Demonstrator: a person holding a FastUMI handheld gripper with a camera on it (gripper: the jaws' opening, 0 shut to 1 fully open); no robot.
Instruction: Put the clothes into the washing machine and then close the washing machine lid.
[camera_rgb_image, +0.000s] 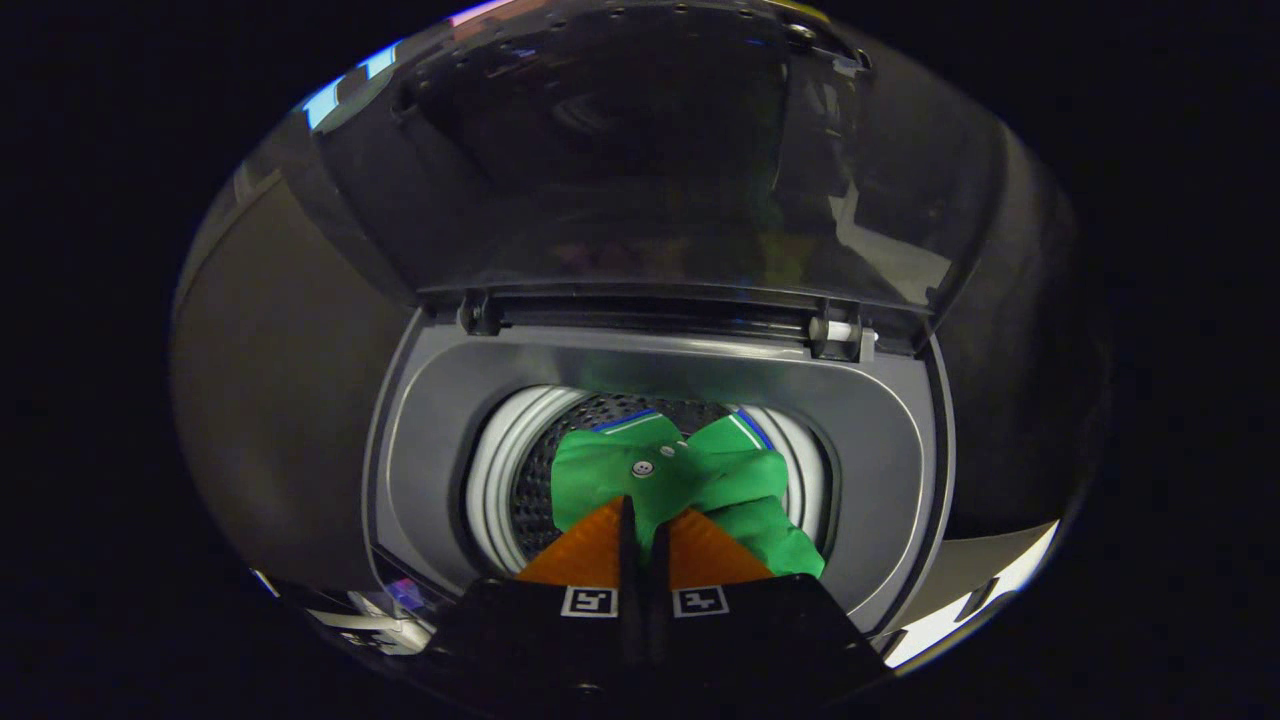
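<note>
Clothes here means one green garment (690, 480), a shirt with a small button and a collar edged in blue and white. It hangs directly ahead of the gripper (645, 525), over the round opening of the washing machine (440, 440). The two fingers are pressed nearly together, and a fold of the green cloth is pinched between them, so the gripper is holding the garment.

From the fingers the garment spreads forward, and it also spreads to both sides. More cloth falls on the right side, where one lobe hangs down close beside the right finger. The collar points away from the fingers, toward the hinge at the back of the machine. Its long axis seems to run from the fingertips toward the collar, but the cloth is bunched, so I cannot say this with certainty.

Beyond and below the garment is the perforated drum (530, 500), inside a white ring. I judge that the garment is above the drum mouth and not yet resting inside it. The next move should therefore go down and forward. The lid (640, 170) stands open beyond the drum.
</note>
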